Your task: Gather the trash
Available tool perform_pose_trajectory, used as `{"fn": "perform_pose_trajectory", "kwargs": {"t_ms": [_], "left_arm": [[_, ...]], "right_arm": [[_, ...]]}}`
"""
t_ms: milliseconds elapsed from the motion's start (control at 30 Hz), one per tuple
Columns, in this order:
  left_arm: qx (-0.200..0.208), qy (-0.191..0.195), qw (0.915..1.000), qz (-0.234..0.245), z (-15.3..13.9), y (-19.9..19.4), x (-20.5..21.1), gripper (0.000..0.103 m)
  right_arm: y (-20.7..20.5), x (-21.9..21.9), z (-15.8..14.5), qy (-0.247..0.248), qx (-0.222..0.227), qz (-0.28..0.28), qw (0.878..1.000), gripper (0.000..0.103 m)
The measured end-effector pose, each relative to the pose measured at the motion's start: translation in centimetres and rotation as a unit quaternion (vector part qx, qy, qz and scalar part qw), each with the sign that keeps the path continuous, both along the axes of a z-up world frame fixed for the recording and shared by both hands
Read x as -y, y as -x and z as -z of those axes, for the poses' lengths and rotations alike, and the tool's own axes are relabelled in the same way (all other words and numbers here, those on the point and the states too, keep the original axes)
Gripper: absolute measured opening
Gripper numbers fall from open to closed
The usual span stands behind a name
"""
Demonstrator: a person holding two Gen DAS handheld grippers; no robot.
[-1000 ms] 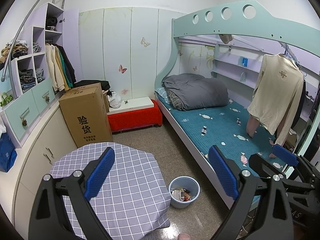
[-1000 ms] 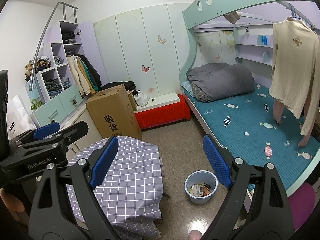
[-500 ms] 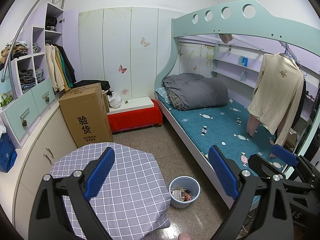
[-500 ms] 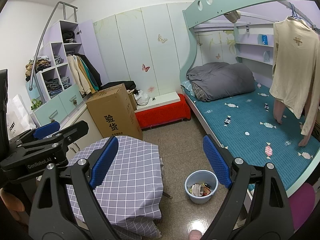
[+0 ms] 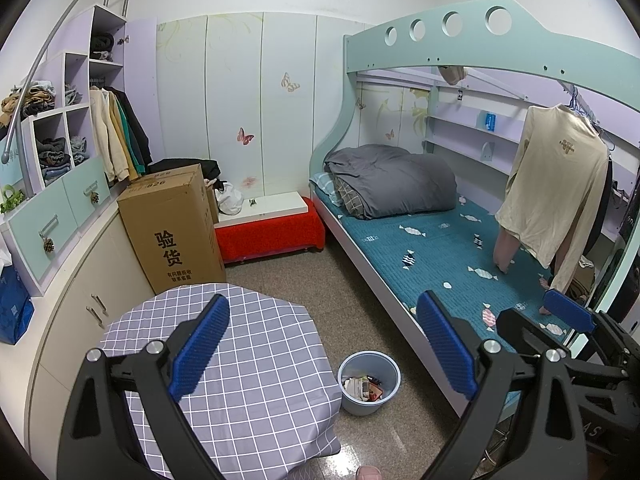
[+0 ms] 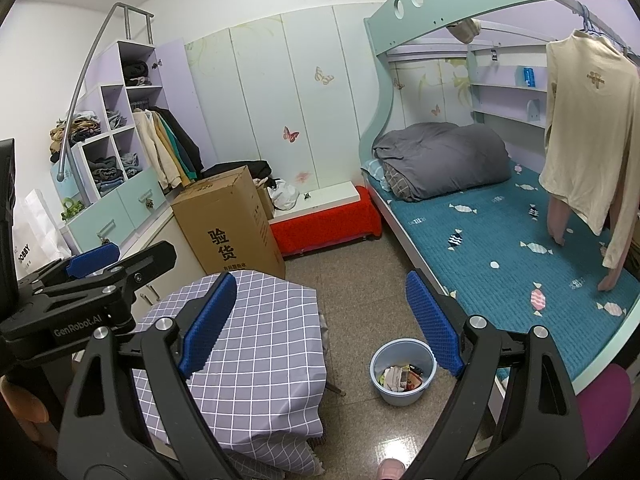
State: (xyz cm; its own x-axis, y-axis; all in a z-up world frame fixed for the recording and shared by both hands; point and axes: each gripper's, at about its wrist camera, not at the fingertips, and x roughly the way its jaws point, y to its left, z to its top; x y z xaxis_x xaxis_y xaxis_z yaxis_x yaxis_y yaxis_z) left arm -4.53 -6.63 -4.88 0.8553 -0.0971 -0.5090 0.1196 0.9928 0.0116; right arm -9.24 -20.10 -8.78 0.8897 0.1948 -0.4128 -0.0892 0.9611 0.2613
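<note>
A light blue trash bin (image 5: 369, 382) stands on the floor between the table and the bed, with wrappers and paper scraps (image 5: 362, 386) inside; it also shows in the right wrist view (image 6: 402, 376). My left gripper (image 5: 326, 346) is open and empty, held high above the table and bin. My right gripper (image 6: 322, 326) is open and empty too, at a similar height. The right gripper shows at the right edge of the left wrist view (image 5: 568, 320), and the left gripper at the left edge of the right wrist view (image 6: 92, 276).
A small table with a grey checked cloth (image 5: 240, 364) stands at lower left. A bunk bed with a teal mattress (image 5: 448, 256) fills the right. A tall cardboard box (image 5: 172, 224), a red bench (image 5: 268, 232) and a wardrobe (image 5: 60, 184) line the far left.
</note>
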Motion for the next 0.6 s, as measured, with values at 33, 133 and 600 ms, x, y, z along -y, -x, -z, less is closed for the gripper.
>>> {"fn": "perform_pose_trajectory", "kwargs": {"t_ms": [33,133,600], "left_arm": [[0.0,0.0,1.0,0.0,0.02,0.0,0.0,0.093],[-0.001,0.0,1.0,0.0,-0.06,-0.03,0.03,0.093],[-0.001,0.0,1.0,0.0,-0.12,-0.08,0.03,0.093]], "right_arm": [[-0.04,0.02,0.03,0.0,0.0,0.0,1.0,0.085],[-0.08,0.08,0.01,0.0,-0.001,0.0,1.0,0.085],[-0.05,-0.03,0.14,-0.002,-0.003,0.0,1.0,0.085]]}}
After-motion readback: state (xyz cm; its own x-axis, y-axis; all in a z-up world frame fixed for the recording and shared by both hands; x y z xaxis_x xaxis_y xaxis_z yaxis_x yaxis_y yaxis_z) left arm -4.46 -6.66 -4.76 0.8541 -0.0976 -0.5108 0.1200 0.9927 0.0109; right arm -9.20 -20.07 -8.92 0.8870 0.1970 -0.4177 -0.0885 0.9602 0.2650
